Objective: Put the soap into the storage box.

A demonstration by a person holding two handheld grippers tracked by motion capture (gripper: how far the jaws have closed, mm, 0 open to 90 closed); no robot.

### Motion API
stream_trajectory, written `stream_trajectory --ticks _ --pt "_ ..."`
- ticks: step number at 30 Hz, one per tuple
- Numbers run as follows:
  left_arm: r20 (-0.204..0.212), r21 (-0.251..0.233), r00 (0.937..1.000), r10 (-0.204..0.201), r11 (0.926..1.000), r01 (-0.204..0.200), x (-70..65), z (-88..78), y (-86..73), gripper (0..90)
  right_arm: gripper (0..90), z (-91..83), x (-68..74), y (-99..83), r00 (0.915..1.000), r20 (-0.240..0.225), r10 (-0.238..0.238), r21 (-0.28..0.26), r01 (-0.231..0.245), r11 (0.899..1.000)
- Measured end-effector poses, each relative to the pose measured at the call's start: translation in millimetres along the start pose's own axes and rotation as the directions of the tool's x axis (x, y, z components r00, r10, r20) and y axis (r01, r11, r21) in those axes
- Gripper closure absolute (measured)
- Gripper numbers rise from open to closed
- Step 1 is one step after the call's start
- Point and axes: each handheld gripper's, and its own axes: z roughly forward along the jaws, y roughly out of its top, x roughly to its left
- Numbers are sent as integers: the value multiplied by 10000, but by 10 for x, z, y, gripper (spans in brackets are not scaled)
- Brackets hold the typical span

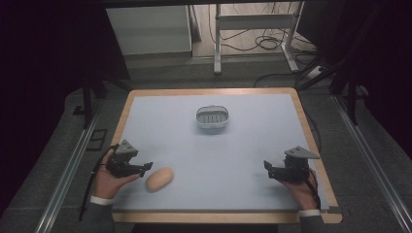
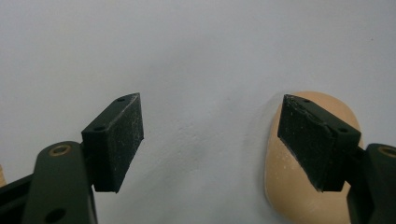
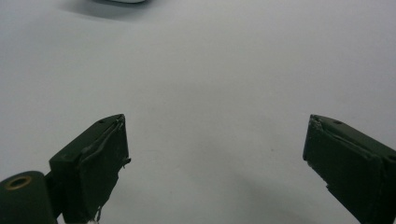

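- High view: left tongs (image 1: pixel 147 166) sit just beside the tan oval soap (image 1: pixel 160 178) at the near left of the worktop (image 1: pixel 243 155), not gripping it. The dish (image 1: pixel 212 117) stands well apart, far centre, with nothing in it. Pick-up judged not yet done.
- Left gripper view: jaws spread wide; soap (image 2: pixel 299 186) lies behind the right-hand jaw, not between the 2.
- Right gripper view: right tongs (image 3: pixel 215 163) released, over bare worktop.

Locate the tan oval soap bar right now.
In the high view, the soap bar lies on the mat's near-left part, just right of the open left tool, well short of the dish.
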Motion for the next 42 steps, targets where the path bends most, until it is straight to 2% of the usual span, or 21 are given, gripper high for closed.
stream_trajectory --ticks 8,11,15,17,20,24,31,42 --pt "9 110 10000 31 9999 -32 10 -2 10 230 69 0 -3 -6 10000 54 37 83 -38 10000" --pt "255 105 9996 -93 9999 91 24 -18 13 226 69 18 -25 -19 10000 -5 -13 125 13 9999" --pt "436 180 9990 -43 9998 35 17 -46 33 226 70 32 -44 -32 9999 -77 71 123 -70 9999" --pt "658 302 9978 -23 9995 3 8 -79 49 221 70 40 -53 -38 9999 -121 97 194 -95 9998" --pt "669 375 9977 73 9992 -99 -1 -136 69 214 71 29 -55 -41 10000 -78 34 208 -33 9998" --pt "884 281 9961 58 9996 -83 -5 -206 94 209 71 1 -56 -29 10000 -39 76 85 -75 9999" --pt "1087 306 9937 256 9991 -290 -39 -315 151 200 72 -28 -52 -30 10000 18 31 44 -31 10000" --pt "1369 741 9885 649 9944 -755 -179 -266 240 192 72 -42 -60 -41 9999 132 75 56 -75 10000"
